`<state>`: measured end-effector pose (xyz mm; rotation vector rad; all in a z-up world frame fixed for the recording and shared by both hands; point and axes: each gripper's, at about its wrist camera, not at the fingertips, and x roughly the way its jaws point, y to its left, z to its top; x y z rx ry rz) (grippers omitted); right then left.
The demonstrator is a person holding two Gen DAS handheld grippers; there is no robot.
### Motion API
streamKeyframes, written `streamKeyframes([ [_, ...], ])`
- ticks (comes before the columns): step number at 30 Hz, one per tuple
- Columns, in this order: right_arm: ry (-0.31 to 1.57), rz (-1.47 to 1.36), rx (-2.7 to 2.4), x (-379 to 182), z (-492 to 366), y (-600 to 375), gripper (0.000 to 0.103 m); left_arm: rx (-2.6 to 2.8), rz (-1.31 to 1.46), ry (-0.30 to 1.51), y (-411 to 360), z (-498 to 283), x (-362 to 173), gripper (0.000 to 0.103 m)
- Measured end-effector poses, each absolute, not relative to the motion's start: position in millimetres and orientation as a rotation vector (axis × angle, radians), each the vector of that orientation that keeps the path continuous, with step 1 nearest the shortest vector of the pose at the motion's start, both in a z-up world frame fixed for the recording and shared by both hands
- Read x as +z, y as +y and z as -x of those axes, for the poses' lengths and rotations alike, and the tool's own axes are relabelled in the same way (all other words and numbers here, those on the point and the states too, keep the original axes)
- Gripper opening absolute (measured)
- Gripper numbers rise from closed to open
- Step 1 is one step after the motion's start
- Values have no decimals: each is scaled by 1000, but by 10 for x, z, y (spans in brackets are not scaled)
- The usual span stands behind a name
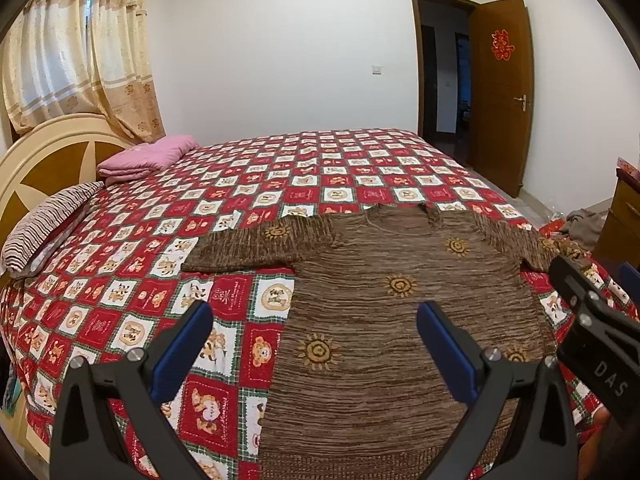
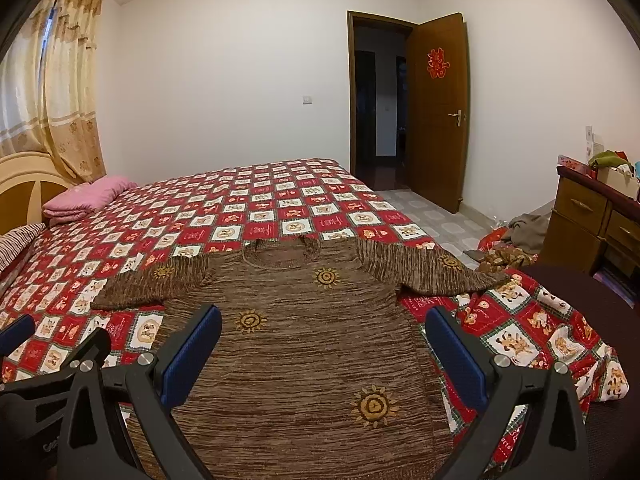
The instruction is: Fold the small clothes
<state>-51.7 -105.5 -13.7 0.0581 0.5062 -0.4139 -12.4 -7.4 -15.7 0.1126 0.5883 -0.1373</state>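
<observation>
A brown knitted sweater (image 1: 384, 320) with yellow sun motifs lies spread flat on the red-and-white checked bedspread (image 1: 168, 280), neck away from me, both sleeves out sideways. My left gripper (image 1: 314, 320) hovers open over the sweater's lower left edge, nothing between its blue pads. My right gripper (image 2: 322, 326) hangs open above the sweater (image 2: 304, 340) near its lower right side, also empty. The right gripper's black body (image 1: 592, 320) shows at the right edge of the left wrist view, and the left gripper's body (image 2: 52, 360) at the left edge of the right wrist view.
A folded pink blanket (image 1: 146, 158) and a striped pillow (image 1: 48, 228) lie near the headboard (image 1: 48, 152). More clothes (image 2: 524, 232) are heaped on the floor beside a wooden dresser (image 2: 596, 220). An open door (image 2: 438, 112) stands beyond the bed.
</observation>
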Motion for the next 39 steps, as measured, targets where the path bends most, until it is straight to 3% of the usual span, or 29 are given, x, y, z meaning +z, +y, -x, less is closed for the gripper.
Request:
streamKeyframes([
  [17, 569, -60, -426, -321, 173, -1233, 102, -147, -117, 624, -160, -111, -336, 103],
  [26, 630, -151, -436, -643, -101, -1888, 101, -128, -123, 674, -148, -665, -613, 103],
  [28, 660, -202, -442, -708, -153, -2166, 78, -106, -130, 696, -144, -824, -711, 103],
  [30, 690, -268, -439, -745, -192, -2458, 64, -100, -127, 712, -127, -983, -797, 103],
  [39, 535, -836, -626, -854, 239, -4640, 62, -24, -96, 754, -30, -1542, -1192, 103],
])
